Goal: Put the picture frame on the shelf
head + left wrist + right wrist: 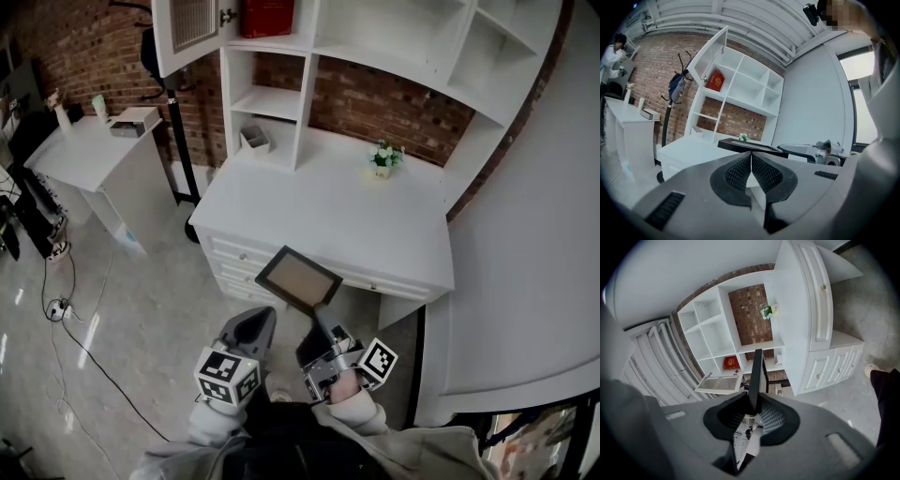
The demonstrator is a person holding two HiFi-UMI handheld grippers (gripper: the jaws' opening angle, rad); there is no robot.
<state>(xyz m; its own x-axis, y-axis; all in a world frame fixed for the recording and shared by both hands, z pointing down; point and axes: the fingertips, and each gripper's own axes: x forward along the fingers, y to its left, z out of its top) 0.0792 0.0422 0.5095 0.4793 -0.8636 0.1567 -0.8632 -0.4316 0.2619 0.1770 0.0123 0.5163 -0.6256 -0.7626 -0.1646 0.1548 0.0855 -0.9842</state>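
1. The left tongs (751, 157) are nearest the person. Their pads are pressed together with nothing between them, and they hang low, just beside the right tongs.
2. The right tongs (757, 405) are clamped on the frame (300, 278). They bite one thin edge near a corner, and the rest juts ahead unsupported.
3. The frame is in the air, lying roughly flat, over the front edge of the worktop (319, 211). It appears not to rest on it.
4. With so small a bite, the frame's own weight could probably lever it round in the pads. A quick swing or a knock could make it pivot or slip out.
5. The frame's far corner is close above the worktop. A dip of the hand there could catch the edge and twist the grip.
6. Farther back, the flowers (382, 157) stand on the worktop, to the right. A wide sweep on that side could tip them.
7. The shelf (272, 101) rises at the back, split by upright dividers. One low bay holds a box (253, 139), and a higher bay holds a red book (266, 17).
8. A frame brought in flat or crooked may strike a divider, so it likely needs turning to fit.
9. An open door (187, 33) hangs out at the upper left. It could be bumped on a high approach.
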